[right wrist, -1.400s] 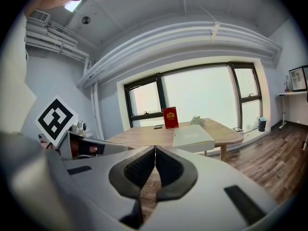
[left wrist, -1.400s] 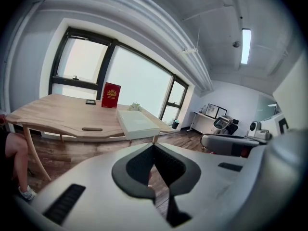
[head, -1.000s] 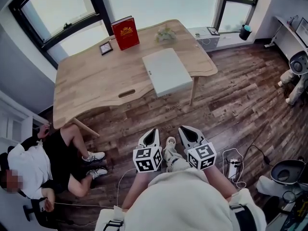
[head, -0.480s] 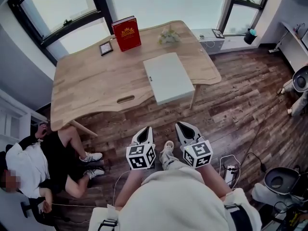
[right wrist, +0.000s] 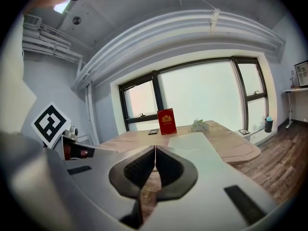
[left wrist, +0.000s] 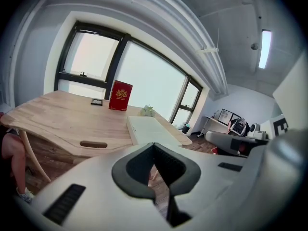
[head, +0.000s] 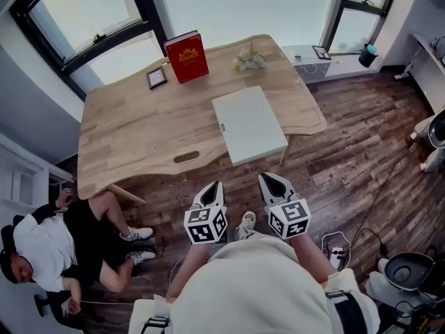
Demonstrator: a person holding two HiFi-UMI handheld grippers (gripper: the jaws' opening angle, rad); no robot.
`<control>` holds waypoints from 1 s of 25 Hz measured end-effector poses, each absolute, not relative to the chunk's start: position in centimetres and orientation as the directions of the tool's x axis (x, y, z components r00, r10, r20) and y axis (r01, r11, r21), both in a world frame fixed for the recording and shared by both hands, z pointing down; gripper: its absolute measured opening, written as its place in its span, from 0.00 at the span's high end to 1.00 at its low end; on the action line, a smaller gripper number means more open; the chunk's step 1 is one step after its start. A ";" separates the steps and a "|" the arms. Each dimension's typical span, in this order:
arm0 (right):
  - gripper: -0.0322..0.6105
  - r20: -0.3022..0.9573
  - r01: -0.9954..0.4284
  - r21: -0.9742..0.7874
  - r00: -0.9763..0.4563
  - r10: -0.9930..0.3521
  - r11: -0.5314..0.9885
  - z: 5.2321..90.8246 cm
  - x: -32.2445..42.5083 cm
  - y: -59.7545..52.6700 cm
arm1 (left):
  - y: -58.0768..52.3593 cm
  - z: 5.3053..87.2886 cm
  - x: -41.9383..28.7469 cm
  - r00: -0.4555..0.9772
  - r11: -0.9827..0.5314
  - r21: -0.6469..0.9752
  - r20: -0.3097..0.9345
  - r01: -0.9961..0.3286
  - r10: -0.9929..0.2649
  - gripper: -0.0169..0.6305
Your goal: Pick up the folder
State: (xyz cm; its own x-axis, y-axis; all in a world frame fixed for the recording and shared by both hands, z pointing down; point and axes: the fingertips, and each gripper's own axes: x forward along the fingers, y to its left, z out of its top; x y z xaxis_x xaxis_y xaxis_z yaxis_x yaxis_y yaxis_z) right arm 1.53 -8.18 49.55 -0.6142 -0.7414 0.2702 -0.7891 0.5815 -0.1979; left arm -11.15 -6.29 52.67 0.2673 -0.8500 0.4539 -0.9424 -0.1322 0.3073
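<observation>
White-shirted and in dark shorts, a seated person (head: 52, 252) occupies the floor at far left, just off the near left corner of the tabletop (head: 132, 127), and takes no part in the work.

On the pale wood tabletop, along its far edge, a small dark picture frame (head: 156, 78) lies flat. A red book (head: 186, 57) stands upright just to its right.

Left gripper (head: 211, 192): held low over the floor in front of the person wearing the camera, short of the tabletop's near edge. Its fingers are pressed together at the tips, and nothing sits between them.

Folder (head: 249, 124): white, closed and lying flat on the right half of the tabletop. Its near end is at, or slightly over, the tabletop's front edge. A small plant (head: 249, 60) stands beyond its far end. Nothing rests on the folder and neither gripper touches it.

Right gripper (head: 275, 185): level with the left one and near it, also short of the tabletop. Its fingers are closed flat against each other and hold nothing. Its own view looks straight at the folder.

Further right, a power strip with cables (head: 336, 242) lies on the plank floor, clear of the approach.

Assessment: the task has not passed the approach stage. No contact, grasp or lift is evident. Outstanding are closing the gap, spreading the fingers, taking hold of the folder, probably at its near edge, and raising it clear.
</observation>
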 end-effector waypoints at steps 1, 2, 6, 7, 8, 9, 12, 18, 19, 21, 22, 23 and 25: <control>0.92 0.269 -0.789 -0.199 -0.614 -0.742 0.581 49.6 1.4 -8.8 | -6.9 52.6 -11.3 0.267 -0.133 0.307 0.453 -0.942 -0.850 0.95; 0.92 0.269 -0.789 -0.201 -0.614 -0.742 0.580 49.7 1.4 -9.5 | -7.5 52.6 -11.4 0.267 -0.134 0.305 0.453 -0.943 -0.851 0.95; 0.92 0.272 -0.788 -0.210 -0.615 -0.740 0.578 49.9 1.1 -11.9 | -9.9 52.3 -11.6 0.267 -0.140 0.297 0.447 -0.944 -0.854 0.95; 0.92 0.271 -0.787 -0.211 -0.617 -0.739 0.580 50.0 1.0 -12.5 | -10.5 52.3 -11.6 0.267 -0.140 0.296 0.446 -0.945 -0.855 0.95; 0.92 0.270 -0.786 -0.211 -0.618 -0.738 0.581 50.0 0.9 -13.1 | -11.1 52.2 -11.7 0.266 -0.140 0.295 0.445 -0.945 -0.855 0.95; 0.92 0.269 -0.785 -0.212 -0.619 -0.738 0.582 50.0 0.7 -13.8 | -11.7 52.2 -11.8 0.266 -0.140 0.296 0.445 -0.945 -0.855 0.95; 0.92 0.264 -0.783 -0.219 -0.622 -0.738 0.582 49.9 0.5 -15.4 | -13.0 52.4 -11.9 0.269 -0.140 0.301 0.447 -0.943 -0.854 0.95; 0.92 0.265 -0.791 -0.221 -0.612 -0.745 0.570 50.2 0.8 -17.5 | -15.0 53.0 -11.7 0.279 -0.148 0.302 0.456 -0.942 -0.845 0.95; 0.92 0.268 -0.793 -0.222 -0.609 -0.747 0.567 50.4 0.9 -17.7 | -15.2 53.1 -11.7 0.282 -0.150 0.304 0.459 -0.941 -0.843 0.95; 0.92 0.276 -0.798 -0.223 -0.603 -0.749 0.560 50.8 1.0 -18.0 | -15.7 53.4 -11.7 0.285 -0.148 0.311 0.462 -0.939 -0.840 0.95; 0.92 0.281 -0.800 -0.225 -0.600 -0.749 0.557 50.9 1.1 -18.1 | -16.0 53.5 -11.8 0.285 -0.145 0.314 0.464 -0.938 -0.839 0.95; 0.92 0.286 -0.802 -0.226 -0.598 -0.749 0.553 51.1 1.2 -18.2 | -16.2 53.6 -11.8 0.284 -0.142 0.316 0.465 -0.938 -0.839 0.95; 0.92 0.294 -0.804 -0.232 -0.595 -0.748 0.548 51.4 1.3 -18.5 | -16.6 53.8 -11.8 0.282 -0.136 0.322 0.467 -0.937 -0.838 0.95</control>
State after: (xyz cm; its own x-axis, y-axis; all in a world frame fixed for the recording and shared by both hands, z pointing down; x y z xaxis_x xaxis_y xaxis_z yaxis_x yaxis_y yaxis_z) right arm 1.34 -18.45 51.44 -0.5951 -0.7479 0.2940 -0.8035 0.5482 -0.2320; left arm -11.82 -16.59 53.77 0.2825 -0.8378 0.4673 -0.9369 -0.1363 0.3220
